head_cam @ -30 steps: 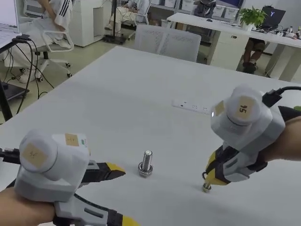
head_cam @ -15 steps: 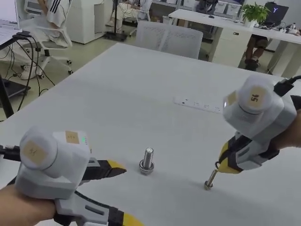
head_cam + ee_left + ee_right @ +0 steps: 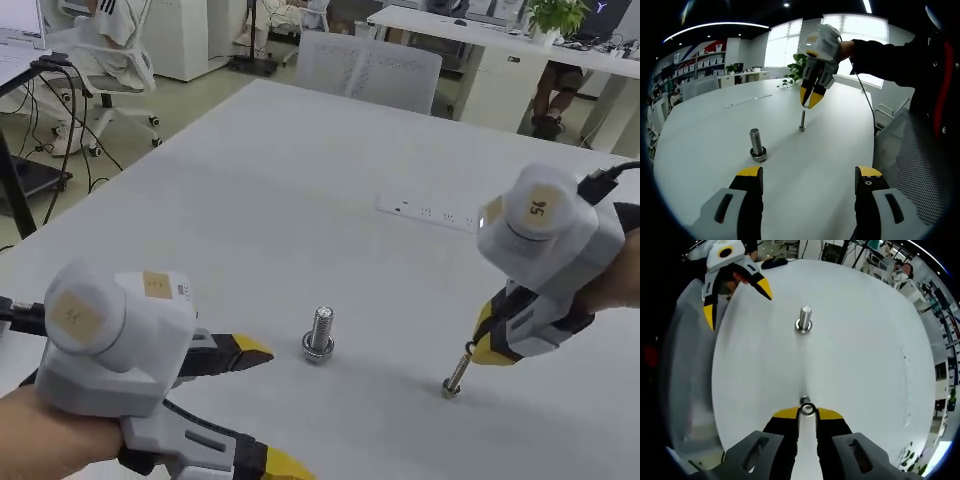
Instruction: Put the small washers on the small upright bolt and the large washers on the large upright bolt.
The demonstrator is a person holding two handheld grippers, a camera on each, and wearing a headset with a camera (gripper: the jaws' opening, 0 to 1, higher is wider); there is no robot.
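- Left claw [image 3: 282, 410], lower left of the head view: jaws spread wide, nothing between them. Its own view shows the two yellow-tipped jaws [image 3: 809, 175] well apart at the bottom of the frame, above bare white worktop [image 3: 250, 200].
- Large bolt [image 3: 319, 330], lower centre of the head view: upright on the worktop, just beyond the left claw and apart from it. Large washers [image 3: 318, 350] ring its foot. The left gripper view places it left of centre [image 3: 756, 142]; the right gripper view places it upper centre [image 3: 805, 317].
- Small bolt [image 3: 455, 376], lower right of the head view: tilted, foot on the worktop, upper end against the tips of the right claw [image 3: 478, 352]. It is well apart from the large bolt.
- Right claw, own view: jaws [image 3: 807, 413] nearly closed, with a small washer [image 3: 807, 409] pinched at the tips. In the left gripper view this claw [image 3: 809, 102] points down just above the small bolt [image 3: 802, 120].
- Power strip [image 3: 428, 213], right of centre in the head view: flat on the worktop, beyond both bolts.
- Chair [image 3: 370, 72], top centre of the head view: grey mesh back at the worktop's far edge.
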